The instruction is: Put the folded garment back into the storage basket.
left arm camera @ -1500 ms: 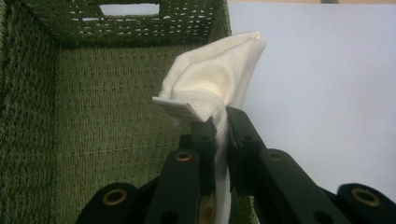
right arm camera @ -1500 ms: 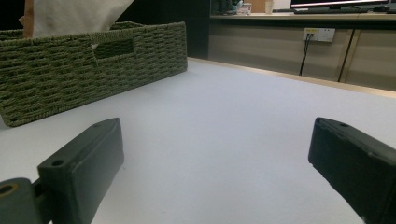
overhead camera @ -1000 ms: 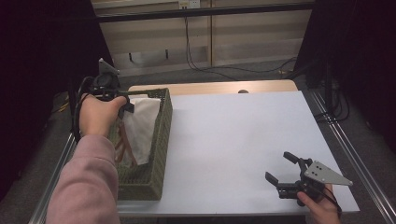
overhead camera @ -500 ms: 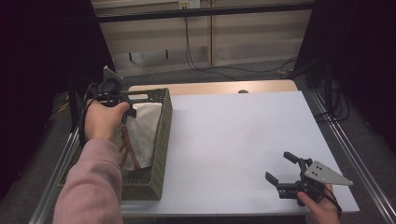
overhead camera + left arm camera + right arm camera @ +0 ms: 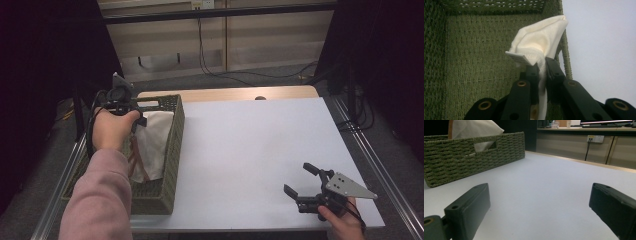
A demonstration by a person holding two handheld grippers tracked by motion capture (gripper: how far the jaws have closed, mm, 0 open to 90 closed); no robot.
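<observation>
Left hand-held gripper (image 5: 542,68) view reveals jaws pinching cream cloth (image 5: 541,41) inside basket (image 5: 474,62)

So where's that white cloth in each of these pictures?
High view: the white cloth lies inside the green woven basket at the left, below the left claw.
Left gripper view: centre, pinched between the black jaws, bunched above them.
Right gripper view: top left, rising above the basket rim.
Shared landmark: the green woven basket.
</observation>
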